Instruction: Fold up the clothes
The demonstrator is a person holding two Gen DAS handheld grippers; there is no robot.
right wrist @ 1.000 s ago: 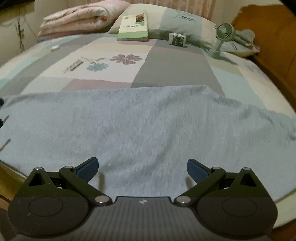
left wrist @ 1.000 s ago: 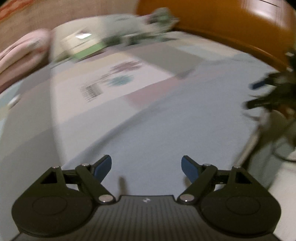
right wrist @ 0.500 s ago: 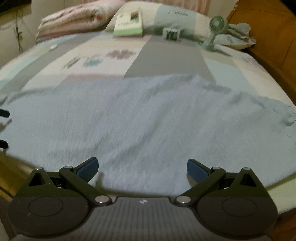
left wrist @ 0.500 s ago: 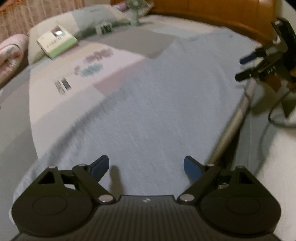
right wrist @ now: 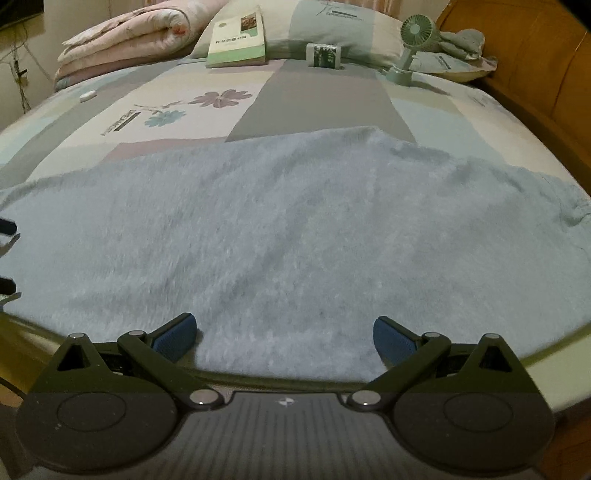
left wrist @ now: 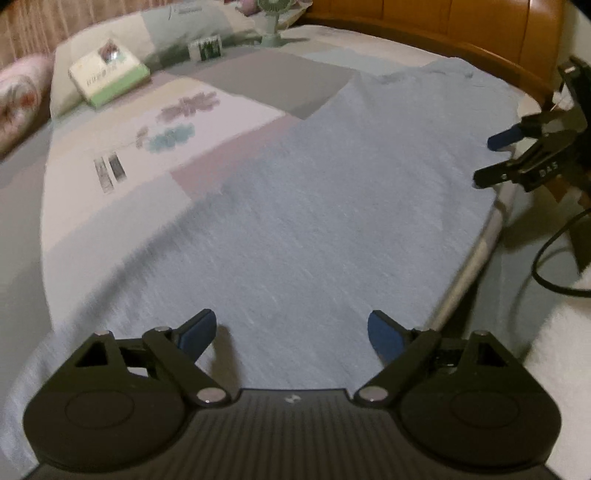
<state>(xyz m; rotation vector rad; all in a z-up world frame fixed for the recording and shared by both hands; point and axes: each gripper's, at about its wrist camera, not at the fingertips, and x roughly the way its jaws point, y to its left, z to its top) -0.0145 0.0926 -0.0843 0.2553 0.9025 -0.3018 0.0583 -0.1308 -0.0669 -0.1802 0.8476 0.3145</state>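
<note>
A pale blue fuzzy garment [left wrist: 325,206] lies spread flat across the near end of the bed, reaching the mattress edge; in the right wrist view the garment [right wrist: 295,236] fills the middle. My left gripper [left wrist: 291,332] hovers open over its near left part, nothing between the blue pads. My right gripper [right wrist: 284,336] is open above the garment's near edge, empty too. The right gripper [left wrist: 517,155] also shows at the right edge of the left wrist view, off the bed's side. At the left edge of the right wrist view, the left gripper's fingertips [right wrist: 7,227] just show.
A patchwork floral bedsheet [right wrist: 184,107] covers the bed. At the head lie a book [right wrist: 238,40], a small box [right wrist: 325,55], a green desk fan [right wrist: 413,40], pillows and a rolled pink quilt [right wrist: 125,40]. A wooden bed frame [left wrist: 461,26] runs along the right. A black cable [left wrist: 554,258] hangs beside the bed.
The left gripper swung from a blurred sideways look to face along the garment and moved in closer. The right gripper dipped slightly toward the garment's near edge. Both stayed open.
</note>
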